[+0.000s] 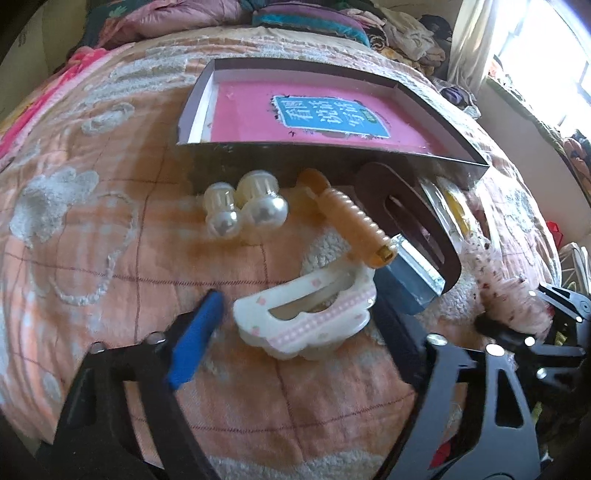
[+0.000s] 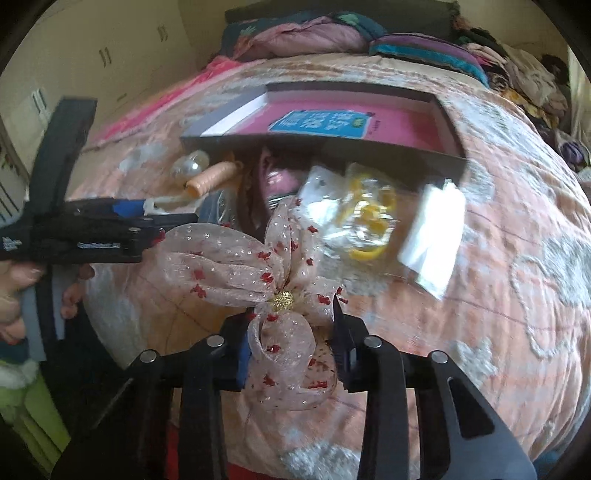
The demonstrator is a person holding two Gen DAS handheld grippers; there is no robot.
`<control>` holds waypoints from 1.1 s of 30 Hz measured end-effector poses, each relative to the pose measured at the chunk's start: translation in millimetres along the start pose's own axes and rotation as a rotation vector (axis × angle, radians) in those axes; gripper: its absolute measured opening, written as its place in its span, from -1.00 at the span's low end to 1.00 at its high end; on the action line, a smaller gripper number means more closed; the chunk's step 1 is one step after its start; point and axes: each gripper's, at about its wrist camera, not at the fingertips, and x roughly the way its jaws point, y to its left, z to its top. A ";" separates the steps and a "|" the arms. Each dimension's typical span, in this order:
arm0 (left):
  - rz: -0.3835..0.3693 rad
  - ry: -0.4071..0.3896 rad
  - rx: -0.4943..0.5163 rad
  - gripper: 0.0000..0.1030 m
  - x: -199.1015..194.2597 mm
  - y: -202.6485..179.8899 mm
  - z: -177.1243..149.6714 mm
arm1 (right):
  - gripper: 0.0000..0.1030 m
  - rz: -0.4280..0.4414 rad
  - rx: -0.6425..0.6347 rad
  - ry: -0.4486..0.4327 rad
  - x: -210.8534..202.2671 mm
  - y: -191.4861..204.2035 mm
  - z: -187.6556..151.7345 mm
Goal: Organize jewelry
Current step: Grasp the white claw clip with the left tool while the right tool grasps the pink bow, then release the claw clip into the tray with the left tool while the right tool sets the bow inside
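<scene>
My left gripper (image 1: 295, 306) is open around a white and pink hair claw (image 1: 306, 317) lying on the bed; its blue finger (image 1: 195, 339) is left of the claw, apart from it. Beyond lie two pearl clips (image 1: 243, 206), an orange claw clip (image 1: 354, 225) and a dark brown clip (image 1: 417, 225). A dark box (image 1: 207, 96) with a pink lining stands behind them. My right gripper (image 2: 291, 343) is shut on a sheer pink bow (image 2: 258, 273) with red specks and a gold centre. The bow also shows in the left wrist view (image 1: 506, 288).
Bagged yellow jewelry (image 2: 369, 218) and a white packet (image 2: 432, 236) lie in front of the box (image 2: 447, 122). The peach quilt (image 2: 517, 295) covers the bed. Folded bedding (image 1: 303, 18) is piled at the far end. My left gripper shows at the left of the right wrist view (image 2: 147, 218).
</scene>
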 end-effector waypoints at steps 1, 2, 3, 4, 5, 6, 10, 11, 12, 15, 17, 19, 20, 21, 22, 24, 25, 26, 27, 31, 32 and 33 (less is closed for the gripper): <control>-0.015 -0.004 0.001 0.17 0.1 -0.6 0.7 | -0.41 0.000 0.014 -0.011 -6.2 -3.3 -1.6; -0.026 -0.008 0.000 0.16 -0.2 -1.1 0.7 | -0.42 0.000 0.026 -0.021 -12.0 -6.8 -2.8; -0.030 -0.012 0.002 0.16 -0.7 -1.2 0.0 | -0.43 0.001 0.039 -0.031 -18.5 -10.5 -4.0; -0.033 -0.016 0.004 0.15 -1.2 -1.7 -0.4 | -0.43 0.001 0.049 -0.041 -24.0 -12.7 -4.2; -0.040 -0.020 0.005 0.15 -1.8 -1.9 -0.7 | -0.44 0.002 0.061 -0.050 -29.7 -15.4 -4.8; -0.050 -0.023 0.003 0.15 -2.7 -1.4 -1.6 | -0.44 0.002 0.072 -0.060 -35.3 -18.1 -5.2; -0.073 -0.035 -0.021 0.15 -9.3 3.9 -5.3 | -0.45 -0.005 0.109 -0.104 -59.6 -29.7 -3.5; -0.075 -0.039 -0.026 0.15 -11.5 4.9 -5.6 | -0.45 -0.007 0.114 -0.113 -64.5 -32.2 -2.5; -0.074 -0.045 -0.033 0.15 -15.1 7.0 -6.7 | -0.45 -0.011 0.119 -0.122 -68.4 -34.3 -0.8; -0.074 -0.070 -0.064 0.15 -31.1 16.7 -9.2 | -0.45 -0.018 0.128 -0.155 -82.2 -41.1 5.8; -0.060 -0.095 -0.080 0.15 -45.3 24.4 -9.0 | -0.45 -0.022 0.127 -0.173 -88.4 -43.3 9.6; -0.044 -0.114 -0.092 0.15 -56.5 31.3 -7.3 | -0.45 -0.024 0.124 -0.185 -89.6 -43.5 16.8; -0.035 -0.123 -0.099 0.15 -61.7 35.2 -5.9 | -0.45 -0.022 0.125 -0.187 -89.4 -43.0 20.4; -0.022 -0.134 -0.107 0.15 -68.3 40.5 -4.6 | -0.45 -0.014 0.126 -0.192 -89.8 -43.5 24.6; -0.014 -0.142 -0.113 0.15 -72.2 43.9 -3.2 | -0.45 -0.009 0.124 -0.197 -90.6 -43.3 25.6; 0.009 -0.167 -0.127 0.15 -82.6 52.8 2.0 | -0.45 -0.002 0.110 -0.208 -91.5 -40.6 31.9; 0.016 -0.177 -0.131 0.15 -86.4 55.5 5.2 | -0.45 -0.001 0.103 -0.215 -92.2 -39.3 35.8; 0.024 -0.189 -0.136 0.15 -90.3 57.9 8.9 | -0.45 0.000 0.096 -0.224 -93.0 -37.0 40.7; 0.034 -0.202 -0.140 0.15 -94.3 60.3 12.9 | -0.45 0.002 0.089 -0.232 -93.7 -35.6 44.7; 0.072 -0.265 -0.128 0.15 -111.0 63.0 35.6 | -0.45 0.003 0.064 -0.269 -99.3 -30.1 64.5; 0.079 -0.282 -0.121 0.15 -114.6 61.8 41.7 | -0.45 -0.003 0.057 -0.276 -100.0 -28.6 69.8; 0.086 -0.304 -0.112 0.15 -119.0 60.1 50.0 | -0.45 -0.007 0.052 -0.281 -100.5 -27.8 74.5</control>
